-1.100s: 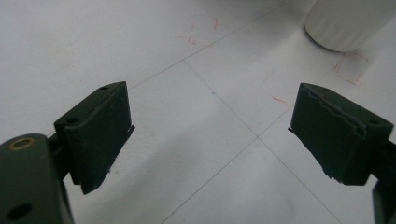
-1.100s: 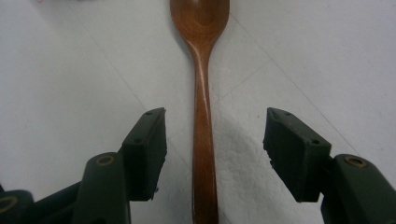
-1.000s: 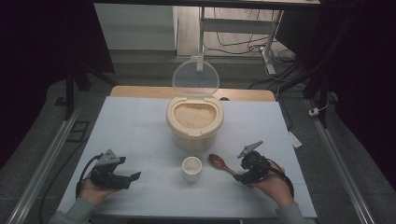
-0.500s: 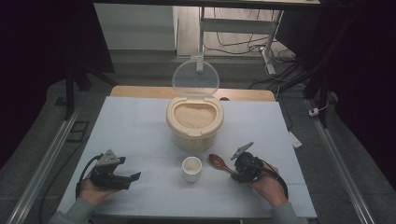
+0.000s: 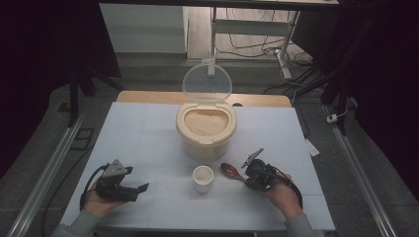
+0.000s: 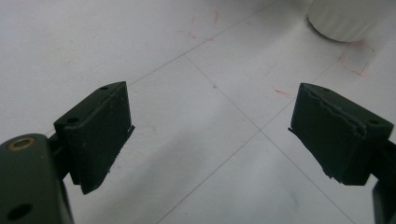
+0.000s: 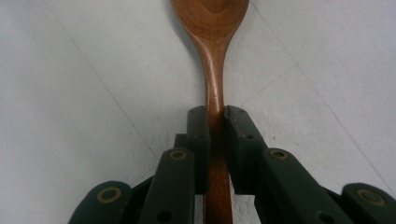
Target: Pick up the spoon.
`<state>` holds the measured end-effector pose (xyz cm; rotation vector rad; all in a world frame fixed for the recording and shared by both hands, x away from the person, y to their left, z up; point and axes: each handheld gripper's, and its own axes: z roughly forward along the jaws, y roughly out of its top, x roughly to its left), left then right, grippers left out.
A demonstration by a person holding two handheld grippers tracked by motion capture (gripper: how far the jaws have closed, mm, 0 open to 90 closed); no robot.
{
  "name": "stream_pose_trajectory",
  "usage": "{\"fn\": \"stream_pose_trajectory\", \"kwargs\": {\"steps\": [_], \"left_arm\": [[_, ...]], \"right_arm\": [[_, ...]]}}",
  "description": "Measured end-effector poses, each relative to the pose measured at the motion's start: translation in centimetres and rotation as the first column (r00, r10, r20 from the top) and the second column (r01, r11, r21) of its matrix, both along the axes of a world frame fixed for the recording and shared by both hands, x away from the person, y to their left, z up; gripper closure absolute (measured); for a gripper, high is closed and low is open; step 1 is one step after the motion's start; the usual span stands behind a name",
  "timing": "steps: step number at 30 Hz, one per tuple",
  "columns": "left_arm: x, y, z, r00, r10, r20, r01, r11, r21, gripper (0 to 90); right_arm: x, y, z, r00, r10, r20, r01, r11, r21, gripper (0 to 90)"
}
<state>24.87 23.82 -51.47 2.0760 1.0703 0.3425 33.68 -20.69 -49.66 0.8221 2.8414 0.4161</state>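
The white surface (image 5: 148,128) carries an open rice container (image 5: 206,129) near the middle of its far edge. A small cup (image 5: 203,178) stands toward the near edge. Right of it, the wooden spoon (image 5: 231,171) lies pinched at its handle by the right tool (image 5: 249,176), whose jaws have just been closing. The left tool (image 5: 141,189), near the near-left corner, is spread with nothing in it.
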Motion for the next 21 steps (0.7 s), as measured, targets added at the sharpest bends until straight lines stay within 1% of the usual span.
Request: {"fn": "stream_pose_trajectory", "kwargs": {"steps": [4, 8, 13, 15, 16, 17, 21], "left_arm": [[0.1, 0.1, -0.2, 1.0000, -0.001, -0.005, 0.001, 1.0000, 0.002, 12.7], [0.0, 0.2, -0.2, 1.0000, -0.001, -0.003, 0.001, 1.0000, 0.000, 12.8], [0.0, 0.3, -0.2, 1.0000, 0.000, -0.004, 0.000, 1.0000, 0.002, 12.8], [0.1, 0.3, -0.2, 1.0000, 0.000, -0.003, 0.000, 1.0000, 0.002, 12.8], [0.1, 0.3, -0.2, 1.0000, 0.001, -0.003, -0.001, 1.0000, 0.002, 12.8], [0.1, 0.4, -0.3, 1.0000, 0.001, -0.003, -0.001, 1.0000, 0.002, 12.8], [0.1, 0.4, -0.3, 1.0000, 0.004, -0.005, -0.004, 1.0000, 0.005, 12.8]], "right_arm": [[-0.1, 0.1, 0.0, 1.0000, 0.004, 0.007, -0.004, 1.0000, -0.008, 81.2], [-0.1, -0.1, 0.1, 1.0000, 0.005, 0.008, -0.005, 1.0000, 0.006, 81.4], [-0.1, -0.4, 0.3, 0.9999, -0.001, 0.011, 0.001, 0.9995, 0.030, 81.4], [-0.1, -0.5, 0.5, 0.9999, -0.005, 0.016, 0.005, 0.9990, 0.045, 81.4], [-0.1, -0.8, 0.7, 0.9998, -0.006, 0.020, 0.004, 0.9980, 0.063, 81.5], [-0.1, -0.8, 0.7, 0.9998, -0.006, 0.020, 0.004, 0.9980, 0.063, 81.5], [-0.2, -1.2, 1.1, 0.9995, -0.004, 0.030, 0.001, 0.9959, 0.090, 81.5]]}}
